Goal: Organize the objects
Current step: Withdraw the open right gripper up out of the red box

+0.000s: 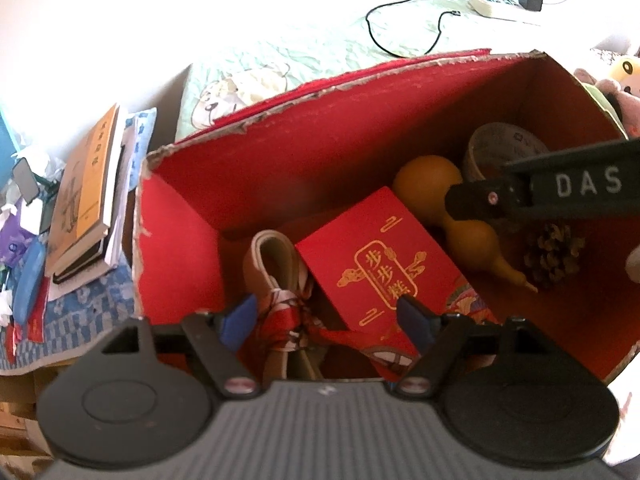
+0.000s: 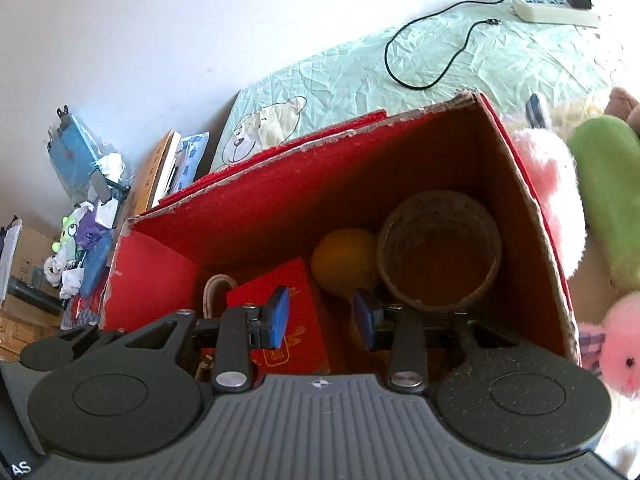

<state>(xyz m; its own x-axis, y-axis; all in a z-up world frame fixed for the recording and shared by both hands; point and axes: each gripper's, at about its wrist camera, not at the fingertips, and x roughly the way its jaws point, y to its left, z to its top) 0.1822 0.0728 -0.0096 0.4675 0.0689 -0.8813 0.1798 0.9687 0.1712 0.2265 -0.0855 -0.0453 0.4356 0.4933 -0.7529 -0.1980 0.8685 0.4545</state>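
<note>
the red cardboard box point(image 1: 248, 168) stands open on a bed covered by a pale green sheet point(image 2: 500, 60) with a bear print. inside it, toward the near left, lies a red envelope point(image 1: 384, 256) with gold characters, resting partly over a folded ribbon bundle point(image 1: 280, 276) tied in red and white. just right of the envelope lies a yellow gourd point(image 1: 464, 224), its narrow tip pointing toward a pine cone point(image 1: 554, 254) near the right wall. in the far right corner sits a round woven basket point(image 2: 440, 252), touching the gourd.

the left gripper point(image 1: 326, 316) hovers over the near left part of the box, its blue-padded fingers spread apart with nothing between them, above the ribbon and envelope. the right gripper point(image 2: 322, 318) hangs above the near middle, its fingers also parted and empty, over the envelope and gourd.

outside the box to the left is a stack of books point(image 1: 90, 196). to the right lie pink plush toys point(image 2: 548, 200) and a green plush point(image 2: 608, 192). far on the bed rests a white power strip point(image 2: 552, 4) with a black cable point(image 2: 432, 44).
</note>
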